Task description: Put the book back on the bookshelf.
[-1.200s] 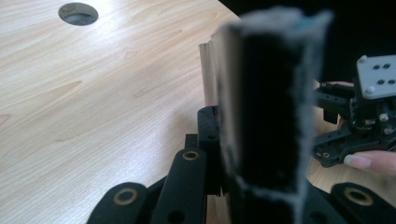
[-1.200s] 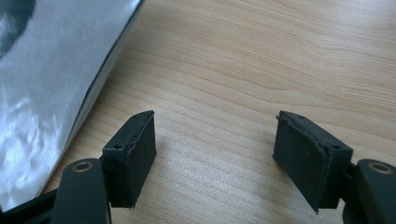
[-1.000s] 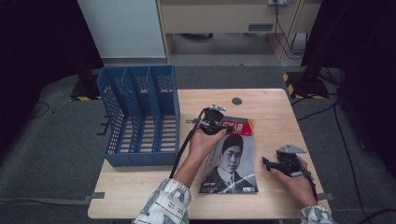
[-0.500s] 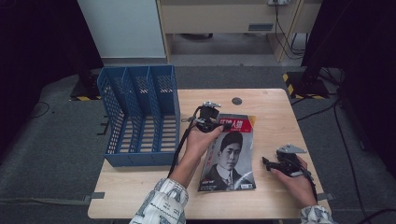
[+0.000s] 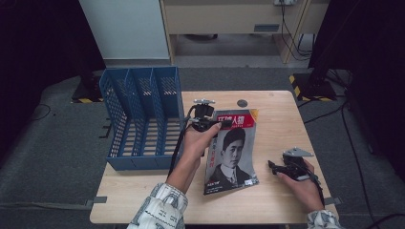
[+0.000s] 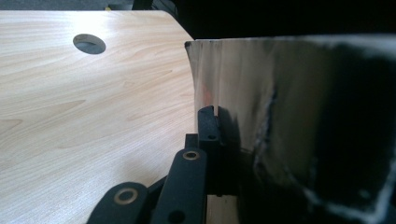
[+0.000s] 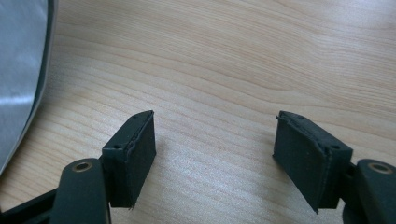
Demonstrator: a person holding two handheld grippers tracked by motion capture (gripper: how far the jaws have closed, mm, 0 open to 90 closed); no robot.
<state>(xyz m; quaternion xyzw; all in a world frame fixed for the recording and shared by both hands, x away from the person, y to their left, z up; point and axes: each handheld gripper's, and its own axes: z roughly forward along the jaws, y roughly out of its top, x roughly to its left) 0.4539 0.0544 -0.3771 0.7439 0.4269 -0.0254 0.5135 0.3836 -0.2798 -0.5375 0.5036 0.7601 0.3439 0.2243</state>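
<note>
High view: left gripper [image 5: 224,124] at frame centre, jaws clamped shut on the top left edge of a magazine [image 5: 232,152], portrait cover with a red title band. The top end looks raised off the table [image 5: 282,119] while the lower edge sits on the wood at lower centre. In the left gripper view the jaws are pinched on the edge of the magazine [image 6: 280,116], which stands as a glossy sheet across the right half of the frame; bare wood and a round hole [image 6: 89,43] in the table at upper left. Blue file rack [image 5: 143,117] with three slots stands left of centre, just beside the left hand. Right gripper [image 5: 277,168] at lower right, resting near the table, jaws apart, holding nothing. Right gripper view: its two pads [image 7: 135,154] wide apart over bare wood, magazine edge [image 7: 21,70] at far left, well apart from the pads.
</note>
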